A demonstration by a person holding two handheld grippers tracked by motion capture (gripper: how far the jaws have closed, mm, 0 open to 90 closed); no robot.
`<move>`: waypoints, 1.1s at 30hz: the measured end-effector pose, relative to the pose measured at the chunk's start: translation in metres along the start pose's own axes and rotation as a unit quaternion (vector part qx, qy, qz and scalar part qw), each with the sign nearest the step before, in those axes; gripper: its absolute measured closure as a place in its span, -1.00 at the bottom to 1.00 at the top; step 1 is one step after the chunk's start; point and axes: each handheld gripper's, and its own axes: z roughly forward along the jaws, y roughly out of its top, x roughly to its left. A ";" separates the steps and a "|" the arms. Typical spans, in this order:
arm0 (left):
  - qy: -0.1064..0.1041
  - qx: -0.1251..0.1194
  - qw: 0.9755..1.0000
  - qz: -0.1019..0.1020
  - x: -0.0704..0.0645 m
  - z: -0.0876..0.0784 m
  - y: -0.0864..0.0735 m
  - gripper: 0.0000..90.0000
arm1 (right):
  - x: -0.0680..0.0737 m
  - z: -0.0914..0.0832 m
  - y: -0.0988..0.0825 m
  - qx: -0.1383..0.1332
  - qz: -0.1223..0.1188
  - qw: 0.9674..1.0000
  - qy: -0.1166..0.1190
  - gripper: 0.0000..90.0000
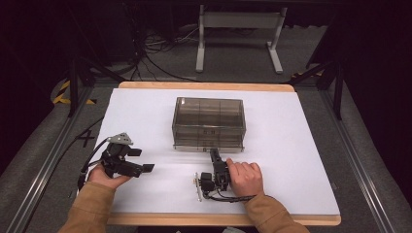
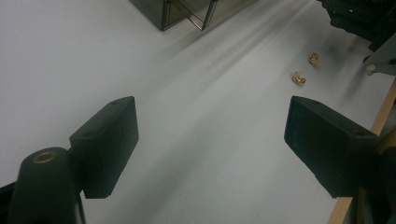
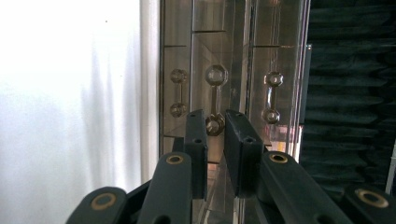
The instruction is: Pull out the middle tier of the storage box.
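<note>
A smoky clear drawer box (image 1: 209, 121) stands in the middle of the white table (image 1: 291, 145). My right gripper (image 1: 213, 153) reaches to its front face. In the right gripper view the jaws (image 3: 215, 122) stand close together, with the middle drawer handle (image 3: 215, 100) between their tips. The pads seem to press on its knob. My left gripper (image 1: 143, 160) rests at the front left of the table, held by a hand, and its jaws (image 2: 210, 112) stand wide apart with nothing between them.
Two small gold pieces (image 2: 299, 78) (image 2: 314, 57) lie on the table near the front edge, close to the right gripper's body (image 2: 359, 23). Two more handles (image 3: 178, 92) (image 3: 272, 95) flank the gripped one. A grey desk frame (image 1: 238, 34) stands beyond the table.
</note>
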 end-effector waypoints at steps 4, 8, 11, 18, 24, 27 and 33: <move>0.001 0.000 1.000 0.000 0.000 0.000 0.000 -0.60 | 0.000 0.000 0.000 -0.003 0.003 1.000 0.001 0.66; 0.001 0.000 1.000 0.000 0.001 0.000 0.000 -0.60 | -0.002 -0.001 -0.001 -0.009 0.009 1.000 0.003 0.56; 0.000 0.000 1.000 -0.002 0.001 0.001 0.001 -0.60 | -0.004 -0.005 -0.004 -0.023 0.017 0.999 0.016 0.54; -0.003 0.000 1.000 -0.001 0.001 0.003 0.004 -0.60 | -0.007 -0.012 -0.012 -0.042 0.030 0.998 0.042 0.57; -0.008 -0.001 1.000 0.000 0.003 0.007 0.008 -0.60 | -0.013 -0.019 -0.022 -0.062 0.061 0.993 0.081 0.57; -0.009 0.001 1.000 0.002 0.002 0.008 0.011 -0.60 | -0.015 -0.023 -0.026 -0.069 0.079 0.990 0.097 0.57; -0.012 0.001 1.000 0.003 0.002 0.010 0.015 -0.58 | -0.021 -0.027 -0.037 -0.080 0.113 0.982 0.127 0.57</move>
